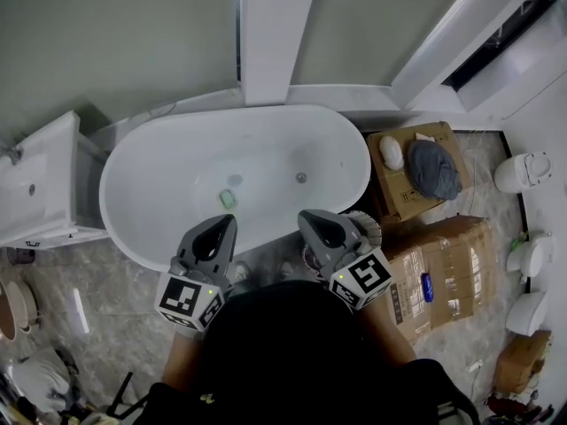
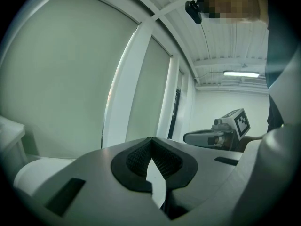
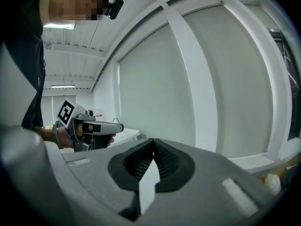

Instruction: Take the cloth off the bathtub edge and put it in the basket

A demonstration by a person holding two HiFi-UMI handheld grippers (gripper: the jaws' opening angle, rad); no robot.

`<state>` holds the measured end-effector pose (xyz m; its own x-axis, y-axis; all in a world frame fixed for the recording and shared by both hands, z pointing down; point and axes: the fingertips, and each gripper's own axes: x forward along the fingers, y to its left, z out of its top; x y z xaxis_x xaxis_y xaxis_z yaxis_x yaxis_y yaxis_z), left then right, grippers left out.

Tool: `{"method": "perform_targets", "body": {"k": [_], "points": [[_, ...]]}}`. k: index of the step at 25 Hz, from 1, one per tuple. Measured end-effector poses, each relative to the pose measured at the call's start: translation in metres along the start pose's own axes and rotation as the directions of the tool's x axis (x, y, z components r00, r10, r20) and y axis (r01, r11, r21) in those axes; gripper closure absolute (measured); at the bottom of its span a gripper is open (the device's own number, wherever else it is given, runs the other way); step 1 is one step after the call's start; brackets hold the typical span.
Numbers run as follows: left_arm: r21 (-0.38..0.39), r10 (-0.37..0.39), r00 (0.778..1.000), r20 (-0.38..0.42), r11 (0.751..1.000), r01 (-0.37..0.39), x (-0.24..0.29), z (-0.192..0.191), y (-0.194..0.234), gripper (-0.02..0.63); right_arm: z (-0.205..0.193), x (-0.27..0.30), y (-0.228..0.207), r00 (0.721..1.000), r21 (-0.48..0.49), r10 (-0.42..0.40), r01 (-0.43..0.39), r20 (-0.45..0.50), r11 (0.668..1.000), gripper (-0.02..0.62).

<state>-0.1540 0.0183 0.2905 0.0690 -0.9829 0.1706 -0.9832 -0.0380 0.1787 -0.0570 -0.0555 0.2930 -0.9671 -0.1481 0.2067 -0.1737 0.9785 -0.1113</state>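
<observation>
As seen in the head view, the left tongs (image 1: 225, 221) and the right tongs (image 1: 306, 216) are held side by side, level with each other, over the near rim of a white oval bathtub (image 1: 159, 162). Both point across the tub. A small green item (image 1: 228, 198) lies inside the tub just ahead of the left tongs; what it is cannot be told. A woven basket (image 1: 367, 226) sits just right of the right tongs and is partly hidden by it. The dark grey-blue cloth (image 1: 434, 169) lies crumpled on a cardboard box (image 1: 400, 193), beyond and to the right of the right tongs and well apart from both tongs. A white rounded object (image 1: 391, 152) lies beside the cloth on the same box. A white cabinet (image 1: 40, 189) stands left of the left tongs.

In the left gripper view, the left tongs (image 2: 151, 139) has its jaws closed, ribbed pads meeting at the tip, with nothing held. The right tongs (image 2: 188, 137) appears to its right, apart from it. A white window post (image 2: 123, 86) rises beyond the jaws.

In the right gripper view, the right tongs (image 3: 154, 140) is likewise fully closed and holds nothing. The left tongs (image 3: 118, 125) appears to its left, gripped by a hand (image 3: 79, 132). A white window post (image 3: 197, 79) stands ahead of the jaws.
</observation>
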Motion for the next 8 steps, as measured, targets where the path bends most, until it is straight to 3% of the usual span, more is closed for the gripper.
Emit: {"method": "perform_targets", "body": {"k": [8], "points": [[0.001, -0.015, 1.000, -0.014, 1.000, 0.015, 0.0016, -0.0067, -0.0029, 0.601, -0.0072, -0.0055, -0.0007, 1.000, 0.005, -0.020, 0.020, -0.012, 1.000, 0.598]]}}
